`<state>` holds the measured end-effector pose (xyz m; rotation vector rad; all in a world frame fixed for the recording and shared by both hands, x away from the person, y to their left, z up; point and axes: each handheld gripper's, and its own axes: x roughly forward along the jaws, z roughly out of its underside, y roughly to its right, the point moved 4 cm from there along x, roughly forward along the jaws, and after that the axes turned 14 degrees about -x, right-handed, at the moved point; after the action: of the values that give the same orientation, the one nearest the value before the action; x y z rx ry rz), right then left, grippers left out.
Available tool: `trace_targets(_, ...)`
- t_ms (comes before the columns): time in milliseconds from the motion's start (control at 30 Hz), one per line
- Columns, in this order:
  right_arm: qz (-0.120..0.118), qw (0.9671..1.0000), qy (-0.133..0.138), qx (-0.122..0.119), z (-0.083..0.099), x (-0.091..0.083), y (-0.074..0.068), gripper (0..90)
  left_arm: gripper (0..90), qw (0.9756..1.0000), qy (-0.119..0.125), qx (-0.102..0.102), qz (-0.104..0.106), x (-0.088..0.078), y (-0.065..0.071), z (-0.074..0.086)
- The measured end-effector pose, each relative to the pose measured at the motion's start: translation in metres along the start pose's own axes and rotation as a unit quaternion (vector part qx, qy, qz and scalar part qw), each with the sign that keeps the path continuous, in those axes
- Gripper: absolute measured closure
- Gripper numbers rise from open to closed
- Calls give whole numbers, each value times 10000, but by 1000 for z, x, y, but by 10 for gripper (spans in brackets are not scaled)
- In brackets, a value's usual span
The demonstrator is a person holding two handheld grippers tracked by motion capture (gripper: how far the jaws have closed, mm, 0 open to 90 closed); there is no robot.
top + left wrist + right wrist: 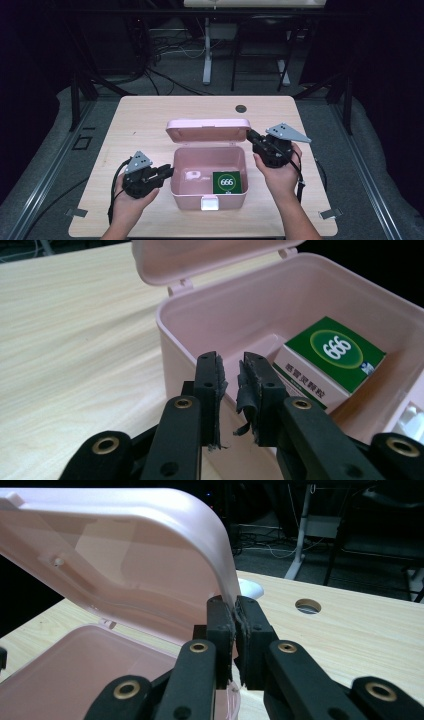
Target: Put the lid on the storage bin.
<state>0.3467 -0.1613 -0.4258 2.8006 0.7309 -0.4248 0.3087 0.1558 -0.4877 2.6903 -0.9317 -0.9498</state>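
1. Pink box sits near the front middle of the wooden table, open, and serves as the landmark for everything else.
2. Its lid stands raised along the box's far edge, hinged there, with the hollow inside facing the person.
3. Inside the box, toward its right-hand front corner, a green carton marked "666" lies flat; the left gripper view shows its white side printed with characters and one end raised against the box wall.
4. A small white piece lies on the box floor, left of the carton.
5. A white latch hangs on the box's front wall, at the middle.
6. Right gripper is at the lid's right end; in the right gripper view its jaws are pressed onto the lid's rim, pinching that edge between the pads.
7. Left gripper is just beside the box's left wall, jaw tips right at the rim; in the left gripper view the jaws stand nearly together with a slim gap, nothing between them, and worn padding peels off one jaw.
8. A round hole is in the table behind the box, toward the far right.
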Motion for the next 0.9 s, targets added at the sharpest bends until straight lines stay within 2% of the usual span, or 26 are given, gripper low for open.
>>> trace_targets(133, -31, 10000, 26, 45, 1, -1, 0, 857, 756, 9996, 273, -34, -56, -7, -2, -18)
trace_targets(333, -52, 9999, 77, 85, 2, -1, 0, 857, 745, 9989, 457, 24, -124, -11, -3, -39)
trace_targets(467, -62, 9999, 69, 103, 2, -1, 0, 857, 721, 9983, 528, 63, -253, -9, -3, -48)
trace_targets(600, -67, 9999, 74, 104, 3, -1, 0, 859, 689, 9965, 741, 129, -377, -10, -4, -60)
trace_targets(900, -80, 9998, 111, 116, 4, -2, 0, 861, 653, 9947, 972, 126, -311, -10, 2, -80)
